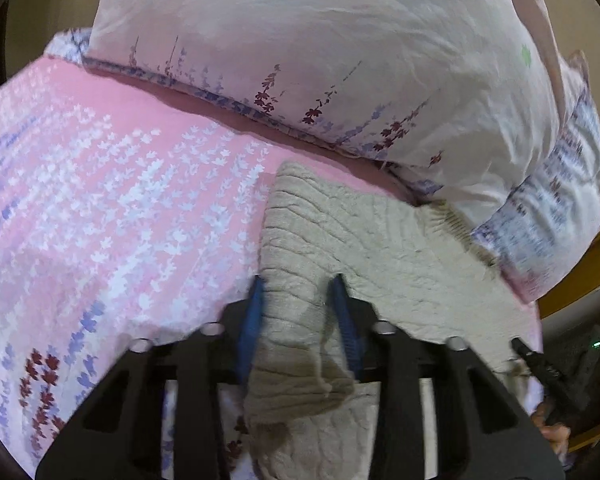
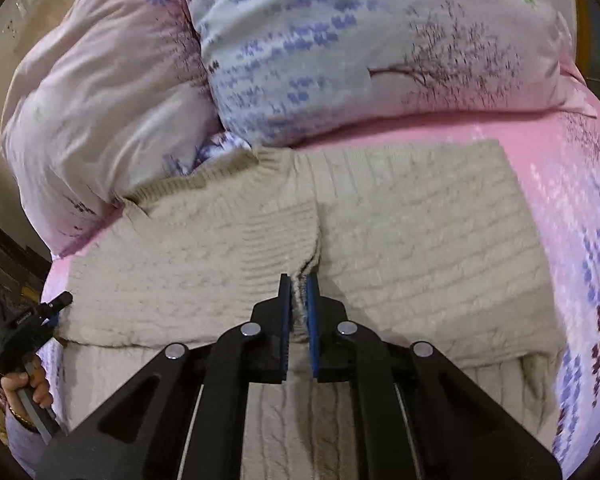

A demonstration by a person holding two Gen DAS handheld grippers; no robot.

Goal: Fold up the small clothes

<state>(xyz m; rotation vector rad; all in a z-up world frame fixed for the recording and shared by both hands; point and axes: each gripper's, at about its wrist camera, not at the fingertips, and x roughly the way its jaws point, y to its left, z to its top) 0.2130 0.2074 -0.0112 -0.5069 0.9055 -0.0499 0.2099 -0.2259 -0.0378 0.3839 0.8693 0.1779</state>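
Note:
A beige cable-knit sweater lies spread on a pink flowered bed sheet. In the left wrist view my left gripper has its blue pads pressed on a raised fold of the knit at the sweater's near edge. In the right wrist view my right gripper is shut tight on a pinched ridge of the sweater near its middle, where one knit panel overlaps another. The ribbed collar lies at the far left, against the bedding.
A bulky white and lilac flowered duvet is piled along the far side and touches the sweater's top edge. A hand holds the left gripper's handle at the bed's left edge. A wall socket is at the upper left.

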